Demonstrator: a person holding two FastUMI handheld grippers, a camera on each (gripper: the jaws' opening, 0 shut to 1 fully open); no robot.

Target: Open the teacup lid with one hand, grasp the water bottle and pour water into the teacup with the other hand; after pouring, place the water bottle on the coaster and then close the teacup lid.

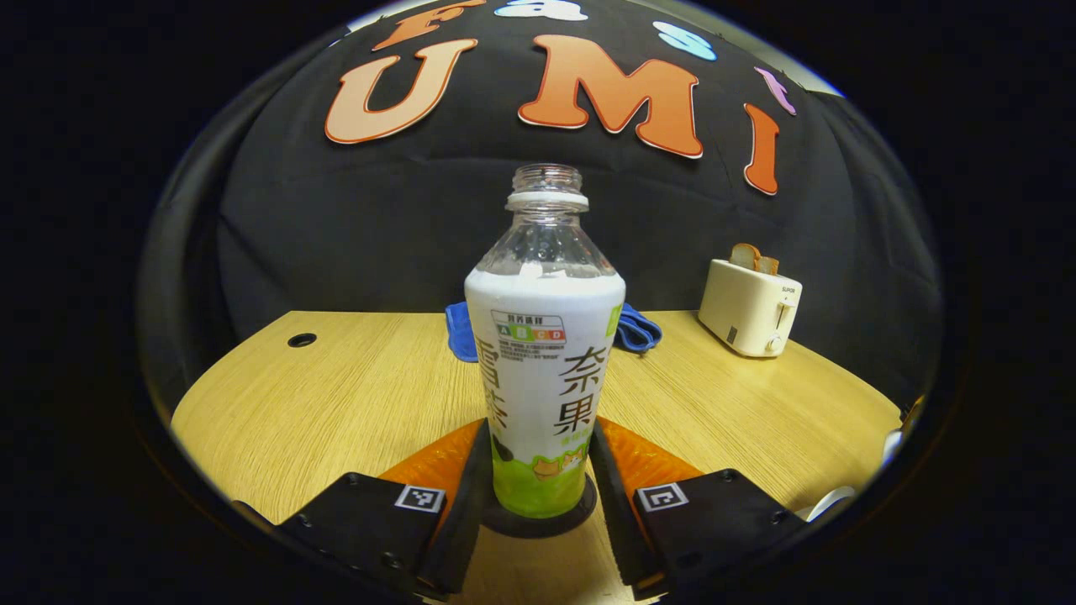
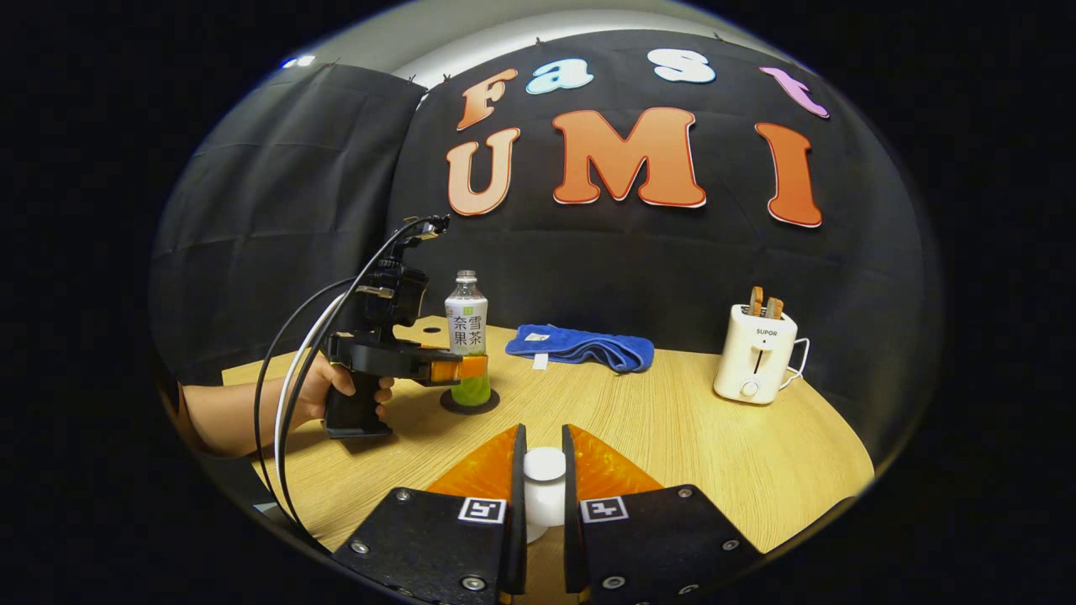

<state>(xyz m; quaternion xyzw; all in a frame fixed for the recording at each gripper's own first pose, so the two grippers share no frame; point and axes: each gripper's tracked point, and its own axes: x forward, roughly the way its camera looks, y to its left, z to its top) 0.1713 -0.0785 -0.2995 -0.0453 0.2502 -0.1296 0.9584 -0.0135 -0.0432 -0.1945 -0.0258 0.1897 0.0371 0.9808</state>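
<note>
The uncapped water bottle (image 1: 545, 353) stands upright on a dark round coaster (image 1: 538, 527). My left gripper (image 1: 540, 423) is shut on its lower part, one finger against each side. From the right gripper view the same bottle (image 2: 466, 323) sits on the coaster (image 2: 458, 405) at the left of the table, with the left gripper (image 2: 471, 367) around it and a hand (image 2: 324, 386) on its handle. My right gripper (image 2: 543, 428) is shut on the white knob of the teacup lid (image 2: 545, 466). What lies under the lid is hidden by the fingers. A white curved rim (image 1: 828, 502) peeks in at the far right of the left gripper view.
A white toaster (image 2: 755, 353) with bread slices stands at the back right of the wooden table (image 2: 672, 420). A folded blue cloth (image 2: 584, 344) lies at the back, behind the bottle. A small round hole (image 1: 302, 339) is in the tabletop at the back left.
</note>
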